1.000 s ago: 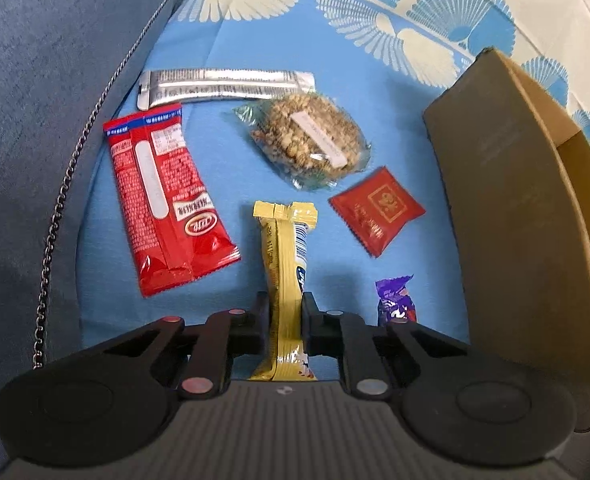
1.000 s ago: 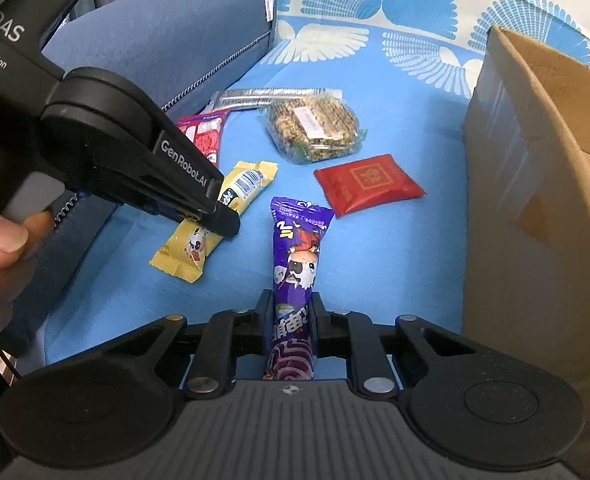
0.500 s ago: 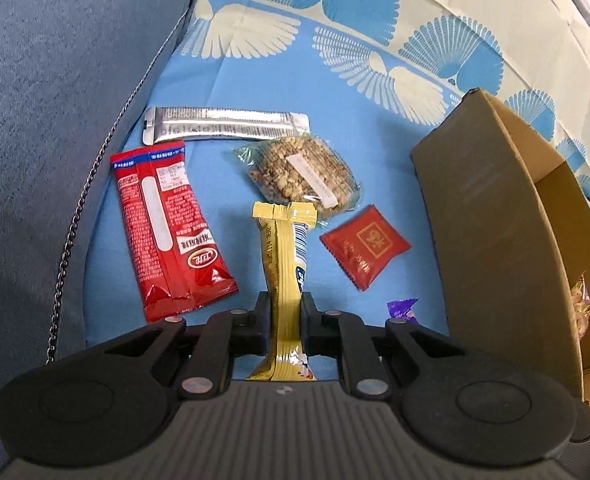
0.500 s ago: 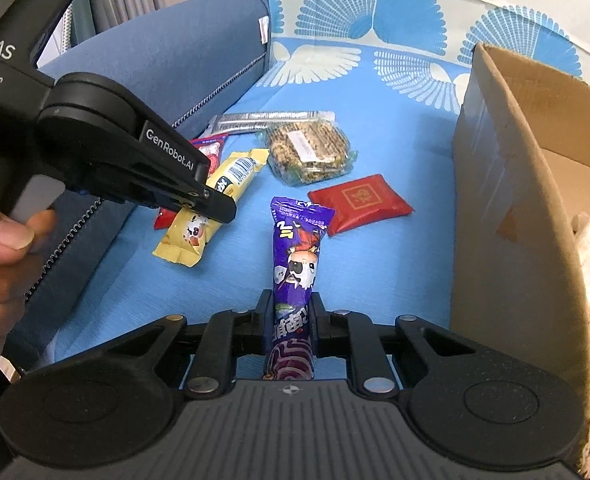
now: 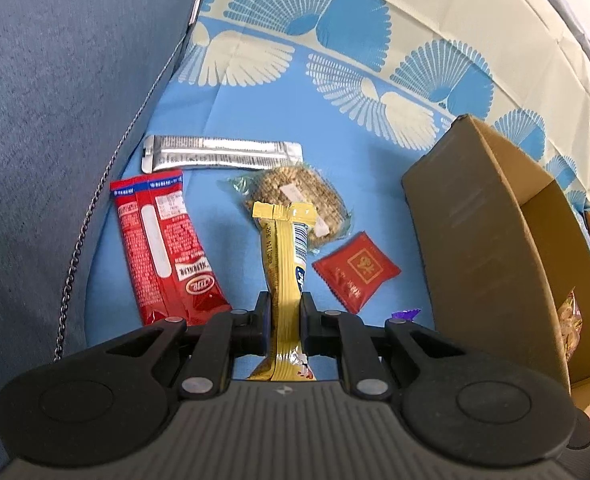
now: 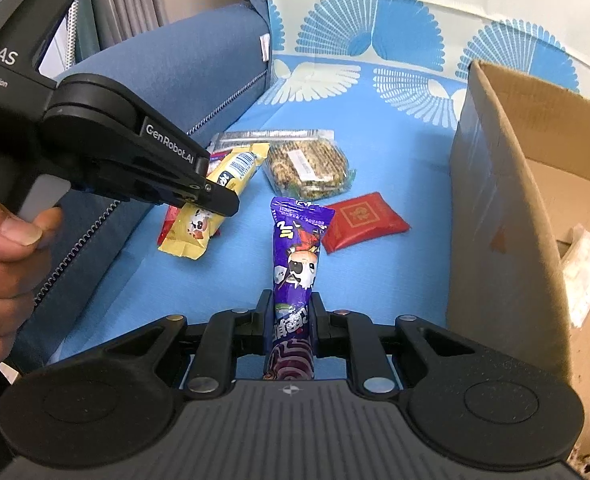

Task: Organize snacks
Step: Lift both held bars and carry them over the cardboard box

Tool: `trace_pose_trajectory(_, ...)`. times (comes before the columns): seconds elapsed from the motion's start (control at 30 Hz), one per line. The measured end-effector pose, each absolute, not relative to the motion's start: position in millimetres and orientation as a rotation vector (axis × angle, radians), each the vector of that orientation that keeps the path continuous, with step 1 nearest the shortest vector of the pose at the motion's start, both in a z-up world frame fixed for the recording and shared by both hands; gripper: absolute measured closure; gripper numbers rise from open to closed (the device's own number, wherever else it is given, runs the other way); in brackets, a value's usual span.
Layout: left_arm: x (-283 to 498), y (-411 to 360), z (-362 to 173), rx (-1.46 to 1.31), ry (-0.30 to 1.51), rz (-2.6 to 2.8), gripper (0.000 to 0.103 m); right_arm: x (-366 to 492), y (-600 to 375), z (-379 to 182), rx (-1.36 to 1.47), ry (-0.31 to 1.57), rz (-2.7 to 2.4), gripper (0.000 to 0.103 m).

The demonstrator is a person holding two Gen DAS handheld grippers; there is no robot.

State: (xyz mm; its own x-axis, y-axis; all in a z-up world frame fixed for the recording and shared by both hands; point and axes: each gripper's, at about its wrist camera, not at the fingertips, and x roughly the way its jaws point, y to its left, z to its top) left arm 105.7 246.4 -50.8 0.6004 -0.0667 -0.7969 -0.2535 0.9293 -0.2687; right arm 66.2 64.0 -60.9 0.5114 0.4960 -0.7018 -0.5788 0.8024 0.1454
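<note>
Both snack bars have risen off the blue sofa cover [image 5: 231, 92] since a second ago, and the cardboard box [image 6: 491, 184] now shows more of its inside. We hold two grippers. Our left gripper [image 5: 285, 312] is clamped on the yellow snack bar [image 5: 285, 256], pinched near its lower end so most of it stands out ahead of the fingers, above the oat cake packet [image 5: 295, 192]. Our right gripper [image 6: 293, 312] is clamped on the purple snack bar [image 6: 297, 248], again near one end. The box sits open to the right, with some packets already inside.

Left on the cover are the red snack packet [image 5: 163, 240], the silver sachet [image 5: 221, 154] and the small red square packet [image 5: 357, 270].

We judge the risks as these: slick wrappers gripped near one end may slide or swing loose on the way over; a long bar could catch the tall box wall [image 5: 471, 240] and be knocked free; and our two grippers, close together, could bump if both head for the box at once.
</note>
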Motion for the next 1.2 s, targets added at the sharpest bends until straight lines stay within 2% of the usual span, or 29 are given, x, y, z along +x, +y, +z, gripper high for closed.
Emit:
trace_pose_trajectory(0.4, 100, 239, -28, -0.335, 0.794, 0.098, 0.089, 64, 51, -28, -0.068, 0.699, 0.658, 0.085)
trace_pose_trajectory(0.73, 97, 229, -18, -0.294, 0.734, 0.063, 0.089, 73, -12, 40, -0.045, 0.548, 0.626, 0.085)
trace_pose_trajectory(1.2, 99, 218, -14, -0.254, 0.696, 0.038, 0.089, 97, -75, 16, 0.091, 0.551, 0.496, 0.085)
